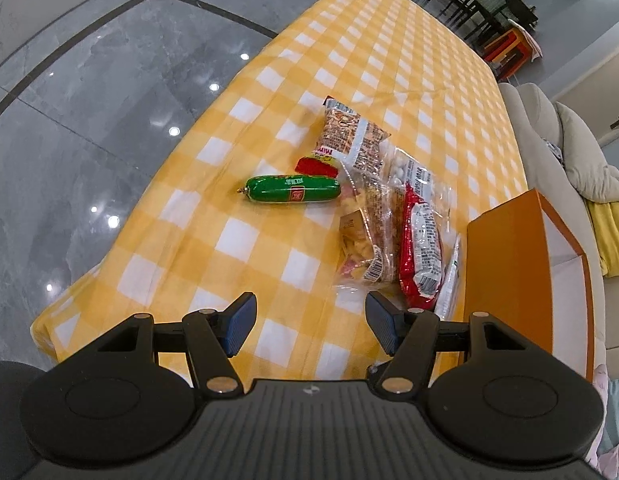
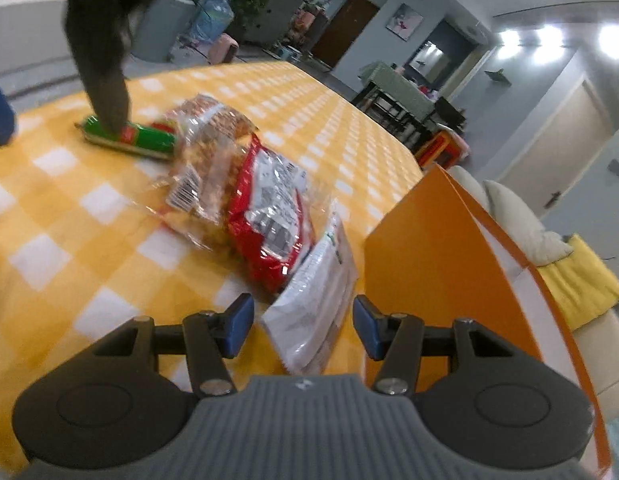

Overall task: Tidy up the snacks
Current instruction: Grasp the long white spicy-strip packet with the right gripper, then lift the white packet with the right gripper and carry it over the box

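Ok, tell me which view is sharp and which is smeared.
Left wrist view: sharp, green sausage crisp, ceiling-light glare dotting the floor. Right wrist view: motion-blurred, red packet smeared, bright lamps flaring top right; both bend edges fisheye-style.

Bright ceiling lights glare on the glossy floor; right wrist view motion-blurred, both bent at edges.
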`<state>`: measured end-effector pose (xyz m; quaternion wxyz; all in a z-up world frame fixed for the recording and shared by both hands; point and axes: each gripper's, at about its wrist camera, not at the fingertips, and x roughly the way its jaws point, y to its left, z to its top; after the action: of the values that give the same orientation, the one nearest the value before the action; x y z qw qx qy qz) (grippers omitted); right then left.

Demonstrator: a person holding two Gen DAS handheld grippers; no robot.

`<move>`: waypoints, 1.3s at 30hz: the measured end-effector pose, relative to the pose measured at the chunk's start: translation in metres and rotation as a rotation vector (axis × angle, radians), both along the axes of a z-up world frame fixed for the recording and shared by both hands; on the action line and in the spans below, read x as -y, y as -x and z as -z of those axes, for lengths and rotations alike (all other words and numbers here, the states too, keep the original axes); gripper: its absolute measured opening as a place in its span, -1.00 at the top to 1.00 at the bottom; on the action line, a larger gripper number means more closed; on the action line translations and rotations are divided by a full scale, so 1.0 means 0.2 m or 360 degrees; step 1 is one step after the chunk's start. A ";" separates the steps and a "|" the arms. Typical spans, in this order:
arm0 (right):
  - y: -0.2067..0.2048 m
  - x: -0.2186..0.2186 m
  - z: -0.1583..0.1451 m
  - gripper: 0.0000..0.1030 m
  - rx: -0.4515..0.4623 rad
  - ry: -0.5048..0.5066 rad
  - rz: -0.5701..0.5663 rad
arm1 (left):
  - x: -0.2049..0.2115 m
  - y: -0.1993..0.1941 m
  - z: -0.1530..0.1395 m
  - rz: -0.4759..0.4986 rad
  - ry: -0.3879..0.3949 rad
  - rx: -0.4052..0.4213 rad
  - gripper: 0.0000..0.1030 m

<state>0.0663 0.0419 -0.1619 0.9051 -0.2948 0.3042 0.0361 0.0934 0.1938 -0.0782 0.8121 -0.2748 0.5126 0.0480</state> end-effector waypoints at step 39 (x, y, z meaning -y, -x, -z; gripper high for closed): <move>-0.05 0.31 -0.20 0.62 -0.0630 -0.0826 0.0266 | 0.00 0.00 0.03 -0.0055 0.0026 -0.0093 -0.42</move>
<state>0.0771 -0.0196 -0.1212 0.8732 -0.0160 0.4778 0.0944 0.0928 0.1945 -0.0847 0.7936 -0.2887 0.5315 0.0658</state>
